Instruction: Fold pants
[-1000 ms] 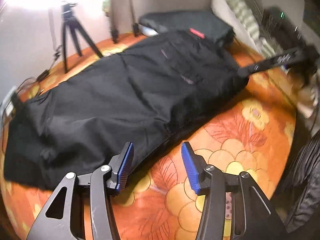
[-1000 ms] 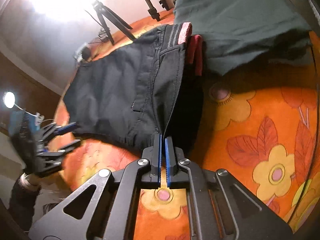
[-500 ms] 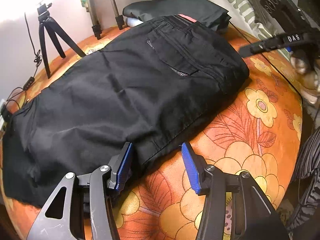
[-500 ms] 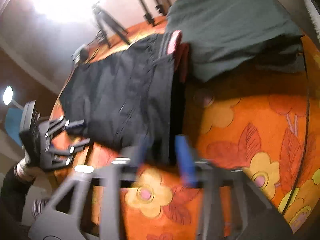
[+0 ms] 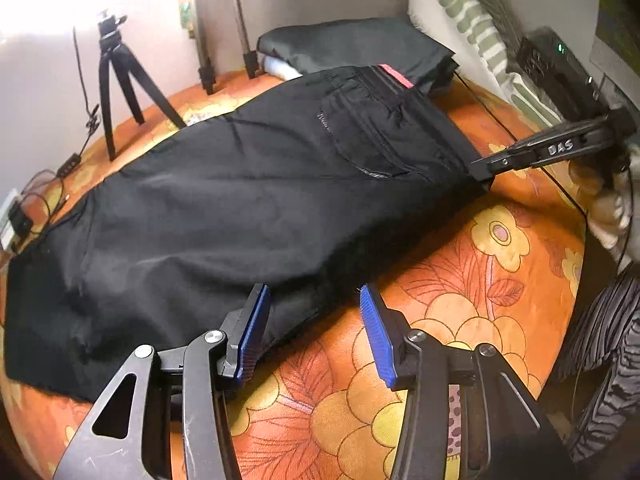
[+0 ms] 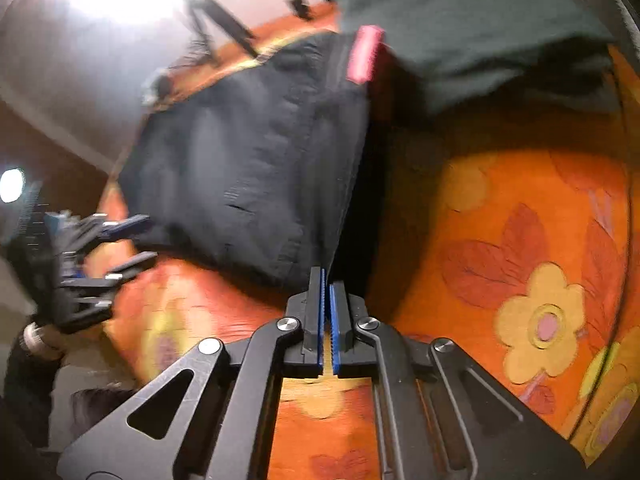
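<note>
Black pants lie flat on the orange floral bedspread, already doubled leg on leg, waistband toward the dark folded garment at the far end.

Right gripper: fingers clenched on the pants' near edge by the seat, having just snapped closed on it; cloth pinched between the pads.

Left gripper: fingers released, parted over the pants' long edge at mid-leg, one pad on the cloth, the other over bedspread (no pinch yet).

Step in hand: securing both grips for the crosswise fold. Next move probably calls for the left to clamp that edge, then both to lift together.
</note>
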Available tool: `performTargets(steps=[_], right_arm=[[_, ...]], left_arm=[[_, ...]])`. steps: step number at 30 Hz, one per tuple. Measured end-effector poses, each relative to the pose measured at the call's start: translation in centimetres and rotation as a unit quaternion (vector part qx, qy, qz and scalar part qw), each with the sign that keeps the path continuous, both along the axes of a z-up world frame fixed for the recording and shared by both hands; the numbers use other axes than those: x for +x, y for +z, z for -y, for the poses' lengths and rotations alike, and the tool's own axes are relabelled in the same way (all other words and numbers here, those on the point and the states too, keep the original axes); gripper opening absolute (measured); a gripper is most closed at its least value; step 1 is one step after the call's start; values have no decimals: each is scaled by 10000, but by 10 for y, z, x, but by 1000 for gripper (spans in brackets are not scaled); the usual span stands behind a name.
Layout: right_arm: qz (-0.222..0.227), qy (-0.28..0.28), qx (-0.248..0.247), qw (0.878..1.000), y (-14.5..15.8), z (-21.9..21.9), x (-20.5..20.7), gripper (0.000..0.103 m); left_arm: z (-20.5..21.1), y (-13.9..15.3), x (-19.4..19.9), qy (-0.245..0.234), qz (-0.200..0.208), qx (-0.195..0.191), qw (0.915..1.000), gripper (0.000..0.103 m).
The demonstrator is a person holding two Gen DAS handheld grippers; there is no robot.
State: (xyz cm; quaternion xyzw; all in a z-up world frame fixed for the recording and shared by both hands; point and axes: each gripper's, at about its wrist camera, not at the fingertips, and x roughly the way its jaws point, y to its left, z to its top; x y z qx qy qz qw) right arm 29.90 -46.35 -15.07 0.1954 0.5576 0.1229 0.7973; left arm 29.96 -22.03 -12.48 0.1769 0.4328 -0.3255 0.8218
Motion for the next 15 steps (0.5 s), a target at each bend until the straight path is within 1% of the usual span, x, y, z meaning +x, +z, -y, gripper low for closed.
performTargets(steps=[2, 3, 4, 6, 7, 8, 9, 11, 13, 15], right_arm=[[-17, -63, -216, 9997, -2, 1, 4, 5], [10, -25, -378, 9993, 2, -1, 5, 7], [120, -33, -553, 9984, 10, -2, 5, 11], [435, -25, -937, 9946, 29, -9, 2, 13], [590, -1, -1051, 9927, 39, -13, 1, 15], [718, 26, -1120, 9911, 48, -18, 0, 16], [873, 94, -1160, 9894, 60, -26, -1, 19], [1117, 246, -1220, 9859, 79, -39, -2, 23], [1374, 400, -1282, 9814, 97, -59, -3, 28], [1616, 583, -1245, 9772, 113, -80, -3, 30]], left_arm=[[-6, 1, 2, 157, -96, -126, 9998, 45], [-11, 4, 0, 224, -137, -233, 9994, 46], [-17, 8, -3, 279, -96, -292, 9991, 46], [-30, 17, -8, 406, 27, -337, 9986, 46], [-41, 24, -9, 536, 51, -395, 9978, 46], [-52, 28, -10, 649, 55, -459, 9968, 46], [-68, 35, -11, 829, 67, -545, 9950, 46], [-92, 43, -14, 1079, 128, -617, 9922, 46], [-124, 54, -15, 1415, 265, -631, 9876, 46], [-156, 64, -15, 1747, 387, -664, 9816, 46]])
